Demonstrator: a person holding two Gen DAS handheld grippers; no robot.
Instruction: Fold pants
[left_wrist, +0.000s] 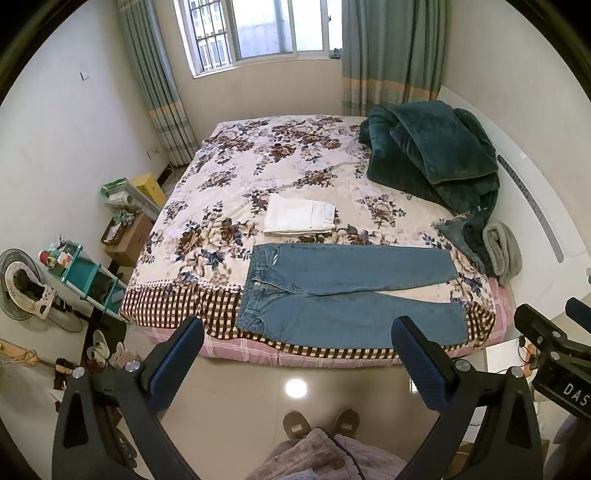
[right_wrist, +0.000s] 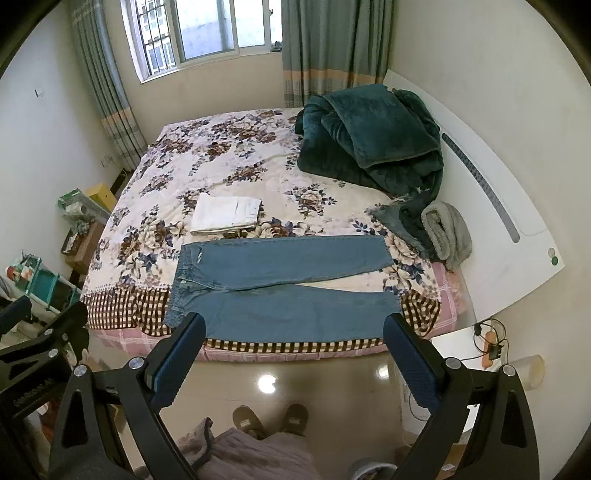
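Blue jeans (left_wrist: 351, 291) (right_wrist: 280, 288) lie flat along the near edge of the bed, waistband to the left, both legs stretched to the right and slightly apart. My left gripper (left_wrist: 297, 332) hangs open above the floor in front of the bed, nothing between its blue pads. My right gripper (right_wrist: 293, 328) is open too, held at the same height just short of the bed edge, also holding nothing. The right gripper's body shows at the right edge of the left wrist view. Neither gripper touches the jeans.
A folded white garment (left_wrist: 299, 218) (right_wrist: 225, 214) lies behind the jeans on the floral bedspread (left_wrist: 258, 166). A dark green blanket (left_wrist: 432, 155) and a grey rolled cloth (left_wrist: 502, 251) sit at the right by the white headboard (right_wrist: 491, 206). Shelves and boxes (left_wrist: 92, 273) crowd the left. A person's slippers (left_wrist: 321, 421) stand on the tiled floor.
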